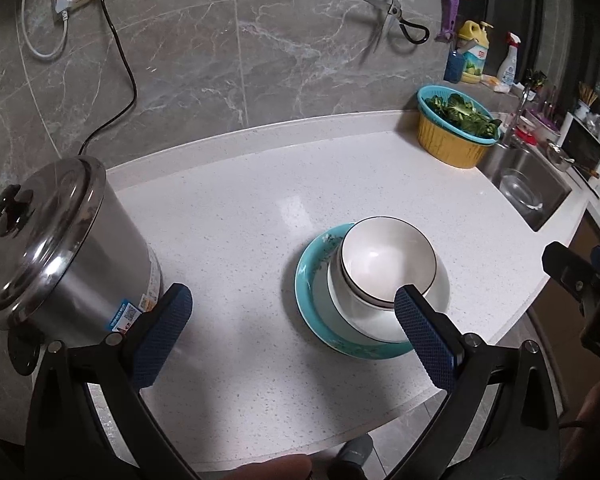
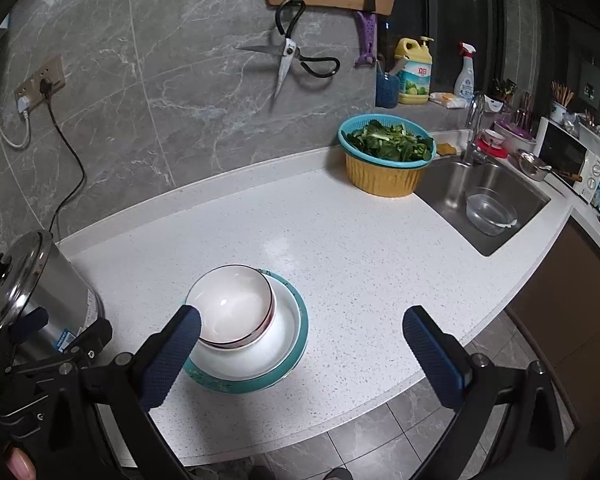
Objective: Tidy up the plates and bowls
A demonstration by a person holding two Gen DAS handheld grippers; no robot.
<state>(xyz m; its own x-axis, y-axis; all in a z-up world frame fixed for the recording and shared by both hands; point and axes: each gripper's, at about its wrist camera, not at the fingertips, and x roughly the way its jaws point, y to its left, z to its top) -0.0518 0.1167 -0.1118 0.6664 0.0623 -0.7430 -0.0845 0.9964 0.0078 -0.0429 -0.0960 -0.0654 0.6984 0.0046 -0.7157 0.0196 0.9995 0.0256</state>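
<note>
At far left a steel pot (image 1: 66, 248) stood plugged in at the back of the white counter (image 1: 240, 216), well clear of the working area. The left gripper (image 1: 292, 320) hovered with its jaws spread and empty, the right pad overlapping the stack only in line of sight. The stack sat mid-counter near the front edge: a white bowl (image 1: 388, 262) nested in a second bowl, both on a white plate (image 2: 280, 340) over a teal plate (image 1: 316, 276), largest lowest, probably for stability. The right gripper (image 2: 300, 340) was likewise spread, holding nothing. A basket of greens (image 2: 386, 152) stood beside the sink (image 2: 500, 200) at right.
</note>
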